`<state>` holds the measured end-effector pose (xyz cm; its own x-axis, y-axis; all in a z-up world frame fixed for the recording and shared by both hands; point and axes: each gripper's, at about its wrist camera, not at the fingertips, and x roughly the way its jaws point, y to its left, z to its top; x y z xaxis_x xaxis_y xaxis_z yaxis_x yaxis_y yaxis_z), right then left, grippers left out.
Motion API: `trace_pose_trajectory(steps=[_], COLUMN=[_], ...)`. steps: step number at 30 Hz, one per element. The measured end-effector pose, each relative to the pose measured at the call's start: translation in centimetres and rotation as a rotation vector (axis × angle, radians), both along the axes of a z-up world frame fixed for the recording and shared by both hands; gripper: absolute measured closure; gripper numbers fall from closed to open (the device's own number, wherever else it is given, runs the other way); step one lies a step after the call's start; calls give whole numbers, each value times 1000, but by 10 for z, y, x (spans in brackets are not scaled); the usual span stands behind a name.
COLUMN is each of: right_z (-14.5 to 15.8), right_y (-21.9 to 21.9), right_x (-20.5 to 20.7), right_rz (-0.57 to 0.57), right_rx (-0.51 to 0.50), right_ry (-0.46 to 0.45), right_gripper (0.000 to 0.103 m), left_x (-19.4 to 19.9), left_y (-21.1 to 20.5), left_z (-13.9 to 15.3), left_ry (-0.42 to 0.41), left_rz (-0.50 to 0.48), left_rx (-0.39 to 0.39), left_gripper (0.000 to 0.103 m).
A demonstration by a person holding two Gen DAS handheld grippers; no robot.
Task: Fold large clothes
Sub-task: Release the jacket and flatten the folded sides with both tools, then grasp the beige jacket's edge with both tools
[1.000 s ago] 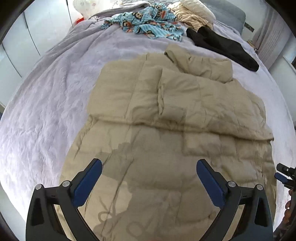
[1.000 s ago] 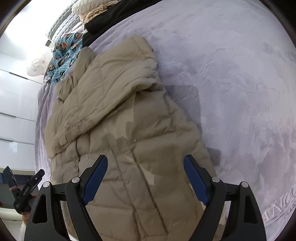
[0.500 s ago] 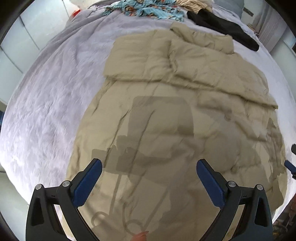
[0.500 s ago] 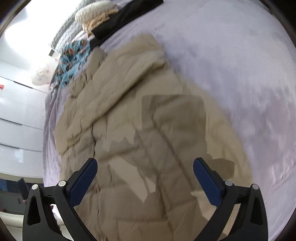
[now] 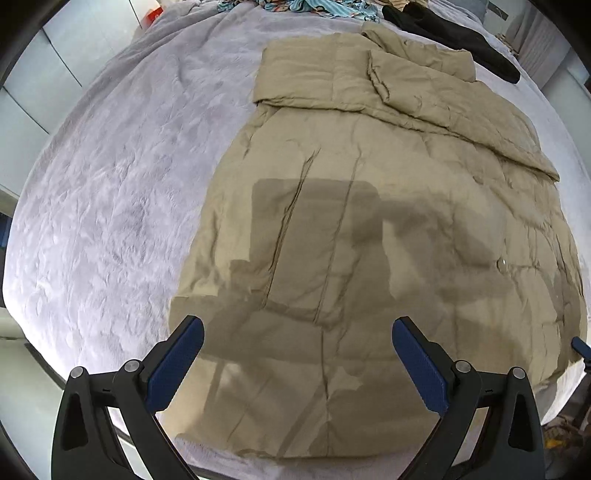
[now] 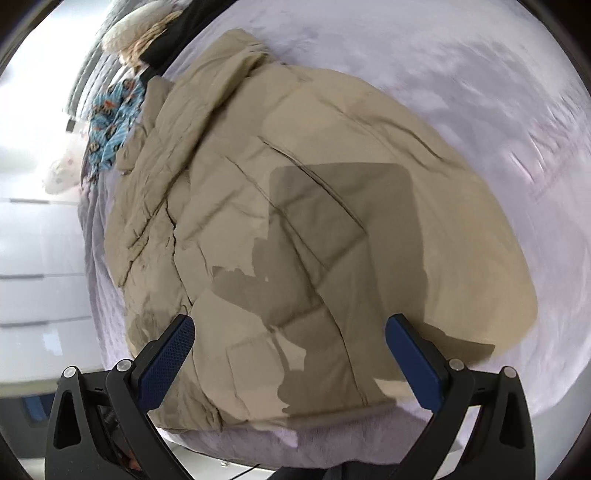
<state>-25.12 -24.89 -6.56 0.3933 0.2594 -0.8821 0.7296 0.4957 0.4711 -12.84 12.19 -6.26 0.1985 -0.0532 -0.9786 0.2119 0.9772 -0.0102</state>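
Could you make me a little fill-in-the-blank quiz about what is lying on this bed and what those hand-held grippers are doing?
1. The big quilted jacket spread on the lilac bedspread is ____ in colour.
2. The jaws of the left hand-held gripper and the right hand-held gripper both stand ____, with nothing held.
3. Beyond the jacket lies a ____ garment, beside the blue patterned cloth.

Missing words: beige; open; black

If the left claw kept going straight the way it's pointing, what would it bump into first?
Most likely the tan puffy coat spread on the bed; the open left claw points down at its lower half, with nothing in between.
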Motion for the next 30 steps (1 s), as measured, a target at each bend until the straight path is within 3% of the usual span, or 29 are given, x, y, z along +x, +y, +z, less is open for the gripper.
trace_pose_trajectory(steps=[6, 11, 18, 24, 30], right_z=[-3, -11, -22, -32, -39], right_y=[2, -2, -5, -9, -13], right_x=[-28, -53, -86, -93, -93], right_rz=[-79, -166, -251, -280, -310], right_rx=[35, 85, 135, 177, 201], right_ry=[12, 12, -17, -30, -33], right_gripper=[0, 0, 0, 0, 0], left_x=[-12, -24, -47, -57, -47], left_y=[15, 55, 98, 96, 71], left_z=[-2, 5, -2, -32, -44], left_ry=[23, 61, 142, 285, 303], left_rz=[6, 74, 91, 160, 183], left_rx=[-33, -239, -392, -547, -621], left_gripper=[1, 1, 1, 1, 1])
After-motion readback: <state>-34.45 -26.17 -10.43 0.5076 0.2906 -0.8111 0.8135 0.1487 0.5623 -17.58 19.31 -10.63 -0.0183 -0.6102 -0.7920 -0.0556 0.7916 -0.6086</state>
